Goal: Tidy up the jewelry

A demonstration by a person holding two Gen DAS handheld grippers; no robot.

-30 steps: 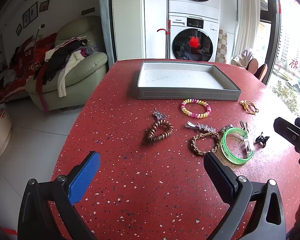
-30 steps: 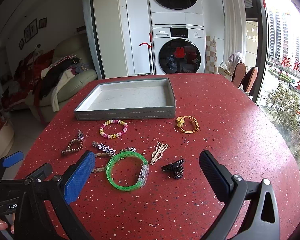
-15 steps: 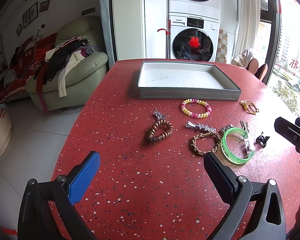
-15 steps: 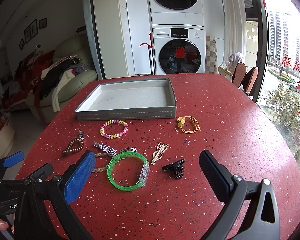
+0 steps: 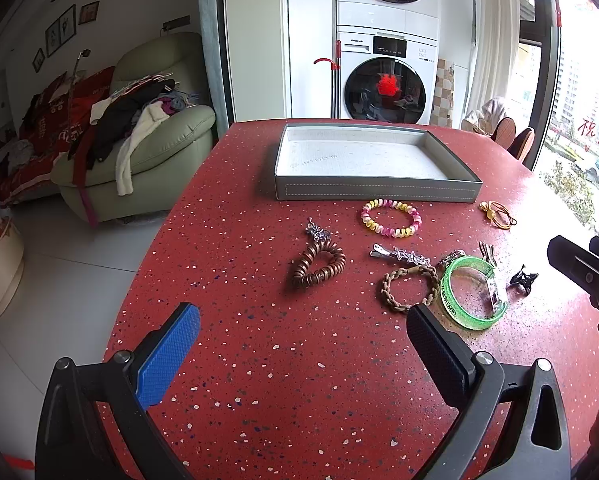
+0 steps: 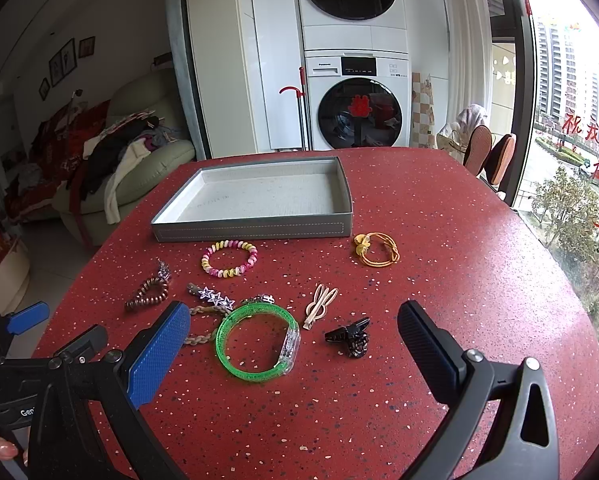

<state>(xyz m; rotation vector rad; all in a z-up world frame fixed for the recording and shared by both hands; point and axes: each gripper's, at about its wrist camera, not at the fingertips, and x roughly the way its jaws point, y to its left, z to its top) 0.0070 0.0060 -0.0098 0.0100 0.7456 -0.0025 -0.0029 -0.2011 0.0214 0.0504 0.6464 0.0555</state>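
An empty grey tray (image 5: 375,193) (image 6: 255,231) stands at the back of the red speckled table. In front of it lie a pink-yellow bead bracelet (image 5: 391,219) (image 6: 229,259), a brown coil tie (image 5: 319,266) (image 6: 147,295), a star clip (image 5: 401,256) (image 6: 211,297), a braided bracelet (image 5: 409,288), a green bangle (image 5: 469,298) (image 6: 257,344), a black claw clip (image 5: 522,279) (image 6: 349,336), a beige clip (image 6: 320,309) and a yellow hair tie (image 5: 496,214) (image 6: 375,249). My left gripper (image 5: 303,352) is open and empty, short of the coil tie. My right gripper (image 6: 295,354) is open and empty, above the bangle and claw clip.
The table's left edge (image 5: 147,264) drops to a white floor. A green armchair piled with clothes (image 5: 139,148) stands to the left. Stacked washing machines (image 5: 383,76) are behind the table. Chairs (image 6: 487,152) and a window are at the right.
Nothing has moved apart from a very slight drift of the right gripper. Both grippers stay open.
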